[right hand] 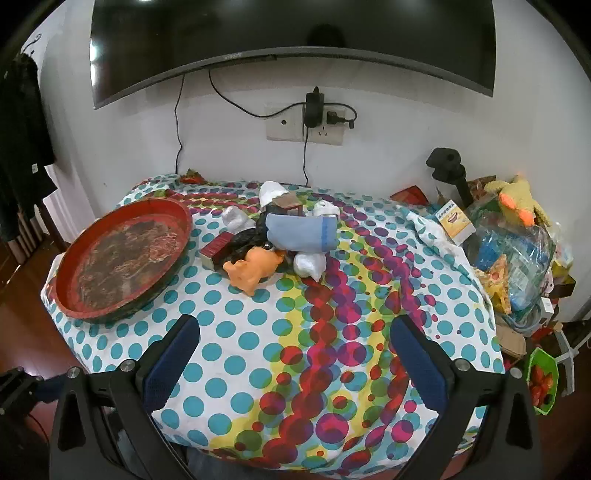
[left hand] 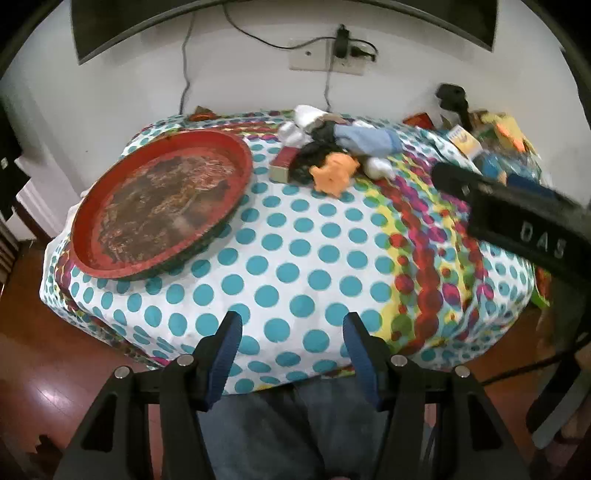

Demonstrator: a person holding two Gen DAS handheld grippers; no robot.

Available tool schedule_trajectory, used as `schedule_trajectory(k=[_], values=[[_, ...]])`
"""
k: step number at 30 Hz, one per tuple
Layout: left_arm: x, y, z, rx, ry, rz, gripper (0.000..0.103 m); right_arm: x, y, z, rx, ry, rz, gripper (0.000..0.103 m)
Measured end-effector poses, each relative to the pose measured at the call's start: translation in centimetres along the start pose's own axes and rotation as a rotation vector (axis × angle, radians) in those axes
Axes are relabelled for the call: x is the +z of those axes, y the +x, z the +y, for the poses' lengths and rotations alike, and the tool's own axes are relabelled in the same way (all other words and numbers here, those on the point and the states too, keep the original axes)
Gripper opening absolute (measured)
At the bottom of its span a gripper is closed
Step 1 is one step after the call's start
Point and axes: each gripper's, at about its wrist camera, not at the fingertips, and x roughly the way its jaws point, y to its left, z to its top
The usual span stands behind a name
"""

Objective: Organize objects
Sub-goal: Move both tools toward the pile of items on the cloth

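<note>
I am in a home living room: a wall-mounted television hangs above a table draped in a polka-dot cloth, over a wood floor, with plugs in a wall socket.

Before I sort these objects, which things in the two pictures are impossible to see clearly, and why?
- Black item in the pile: right wrist view, mostly covered by the blue sock and orange toy; its kind is unclear.
- Right gripper: left wrist view, motion-blurred, cut off by the right edge.
- Print on the small box: right wrist view, too small to read.
- Bag contents: right wrist view, overlapping, distorted near the edge.
</note>
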Motion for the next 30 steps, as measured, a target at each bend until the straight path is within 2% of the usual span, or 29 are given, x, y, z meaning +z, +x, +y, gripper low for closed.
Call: schedule_trajectory(k=[5,10,13,17,23,30], values=[[-0.8,0.0,-1.0,0.005,0.041,-0.004,0.058,0.0,-0.4,0.1,-0.002,-0.004,-0.004,0.103],[-1.3,-0.3,-0.6,-0.007,0.0,-0.045,0.058,-0.2,-0.4,-0.1,0.003,0.005,0.002,0.103],[-1.6,0.2,-0.6,0.034,0.014,-0.026,0.058,-0.3,-0.3,-0.4,0.0,0.009,0.006,0.103],[-2.4,1.5,-0.8,0.006,0.041,0.03,0.058,-0.3,-0.1,-0.6,0.003,0.013,0.011,0.103],[-2.5,1.3,-1.7,0.046,0.081,0.006,0.058,-0.4,0.6,-0.8,0.007,0.021,0.023,0.103],[-1.6,2.6,-1.4,0.064,0.083,0.025,0.058,-0.6,2.0,-0.8,0.018,0.007,0.039,0.103]])
